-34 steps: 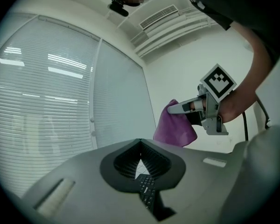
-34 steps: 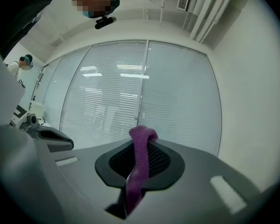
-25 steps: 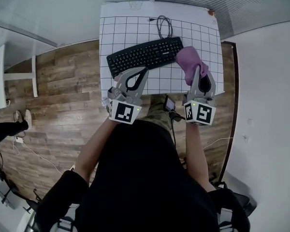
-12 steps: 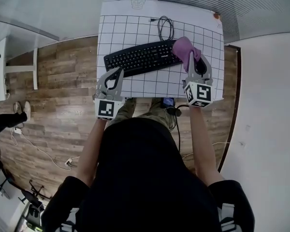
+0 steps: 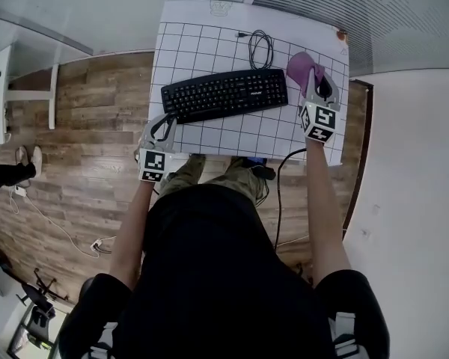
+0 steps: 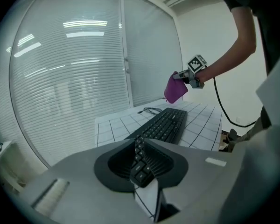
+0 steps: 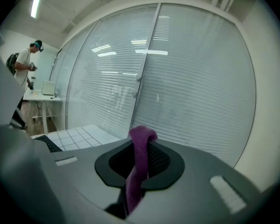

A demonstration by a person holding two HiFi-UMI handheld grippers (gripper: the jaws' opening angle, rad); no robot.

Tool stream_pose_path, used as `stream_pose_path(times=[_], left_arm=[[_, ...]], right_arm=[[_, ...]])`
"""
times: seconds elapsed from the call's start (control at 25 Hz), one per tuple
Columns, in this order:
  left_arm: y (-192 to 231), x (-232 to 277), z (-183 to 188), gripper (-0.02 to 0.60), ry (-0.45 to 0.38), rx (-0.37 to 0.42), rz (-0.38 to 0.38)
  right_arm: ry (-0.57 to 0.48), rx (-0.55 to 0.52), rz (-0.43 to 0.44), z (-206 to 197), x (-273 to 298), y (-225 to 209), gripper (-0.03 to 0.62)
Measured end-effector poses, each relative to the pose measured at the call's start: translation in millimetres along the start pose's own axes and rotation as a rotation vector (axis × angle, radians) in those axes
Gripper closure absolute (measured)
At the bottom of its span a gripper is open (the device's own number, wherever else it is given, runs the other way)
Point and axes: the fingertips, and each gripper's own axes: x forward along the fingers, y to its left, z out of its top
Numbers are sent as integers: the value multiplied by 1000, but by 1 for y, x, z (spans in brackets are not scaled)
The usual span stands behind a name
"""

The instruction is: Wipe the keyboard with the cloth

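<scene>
Cloth [image 7: 139, 162], purple and bunched, is hanging pinched in the closed jaws of the right gripper [image 5: 319, 88], over the far right corner of the desk [image 5: 202, 43]. The left gripper [image 6: 142, 169] jaws have just been opening to a narrow gap, holding nothing, near the left end of one black keyboard [image 5: 224, 94]. One coiled cable [image 5: 260, 47] is lying beyond the keyboard.

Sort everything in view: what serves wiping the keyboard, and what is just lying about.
For the job: black keyboard; purple cloth, clamped in the right gripper.
Lying about: coiled black cable behind the keyboard; grid mat underneath.
</scene>
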Motion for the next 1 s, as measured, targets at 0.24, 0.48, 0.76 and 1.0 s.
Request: stream_pose_path(times=[0.24, 0.48, 0.76, 1.0], left_arm=[[2, 12, -59, 494, 143, -29, 5], [-10, 16, -86, 465, 208, -59, -19], [-19, 19, -97, 432, 223, -73, -25], [-17, 19, -97, 433, 230, -18, -1]], right_arm=[[124, -52, 41, -49, 39, 10, 554], [277, 48, 120, -116, 63, 38, 554], [352, 86, 236, -145, 77, 68, 553], [399, 44, 295, -155, 85, 91, 552]])
